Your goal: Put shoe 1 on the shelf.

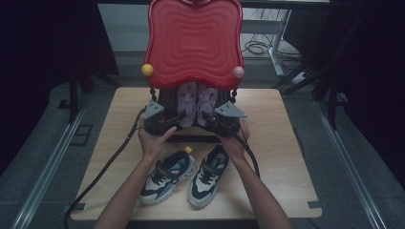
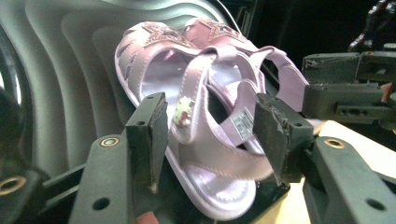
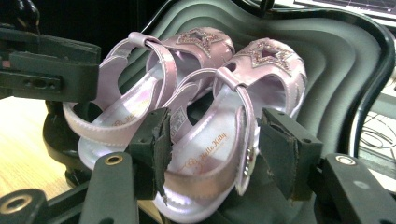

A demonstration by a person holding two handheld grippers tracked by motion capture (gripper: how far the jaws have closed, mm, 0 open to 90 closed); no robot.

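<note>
- While both grippers are reaching into the open case [image 1: 193, 43] at the far side of the desk [image 1: 277, 138], the pair of pink sandals [image 1: 196, 102] is lying inside it, heels toward the person.
- The left gripper [image 2: 210, 135] is holding its jaws spread around the heel of the left sandal [image 2: 196, 140], not yet pinching it.
- The right gripper [image 3: 212, 144] is likewise standing open astride the right sandal [image 3: 233, 130].
- The sandals are looking light, with soft, glossy straps that may be slipping and folding; the stiffer sole edges at the heel are probably offering the surer hold.
- The red lid [image 1: 193, 33] is leaning overhead and the case rim is crowding both sides, so pulling back toward the person seems clearest, though the sneakers [image 1: 186, 176] are occupying the near desk.
</note>
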